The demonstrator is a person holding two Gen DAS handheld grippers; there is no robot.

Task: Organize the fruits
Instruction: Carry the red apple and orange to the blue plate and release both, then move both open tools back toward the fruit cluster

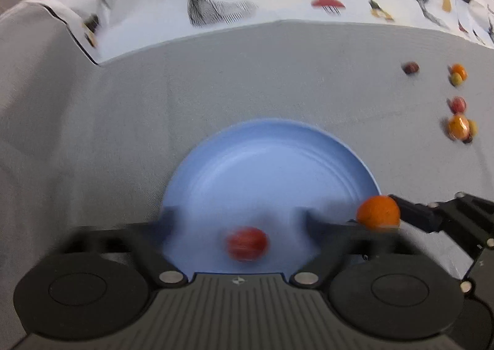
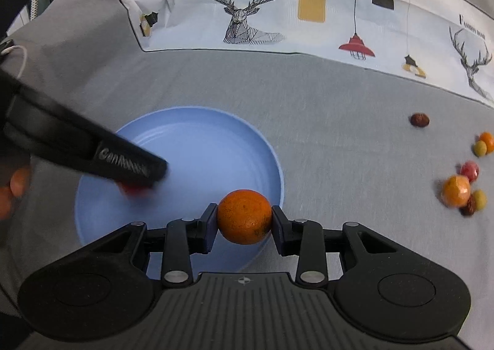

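A blue plate (image 1: 278, 164) (image 2: 191, 140) sits on grey cloth. My left gripper (image 1: 240, 217) hangs over its near part with the jaws spread wide. A small red fruit (image 1: 247, 243), blurred, is low over or on the plate between them, touched by neither finger. In the right wrist view one left finger (image 2: 129, 161) crosses the plate and partly hides the red fruit (image 2: 132, 191). My right gripper (image 2: 244, 220) is over the plate's near right rim with both pads against an orange (image 2: 244, 216) (image 1: 378, 212).
Loose fruits lie on the cloth to the right: a dark brown one (image 2: 420, 119), a small orange with a yellow-green one (image 2: 484, 143), a red one (image 2: 470, 170) and a wrapped orange (image 2: 456, 191). A printed sheet (image 2: 247, 10) covers the back. A hand (image 2: 15, 186) shows at the left edge.
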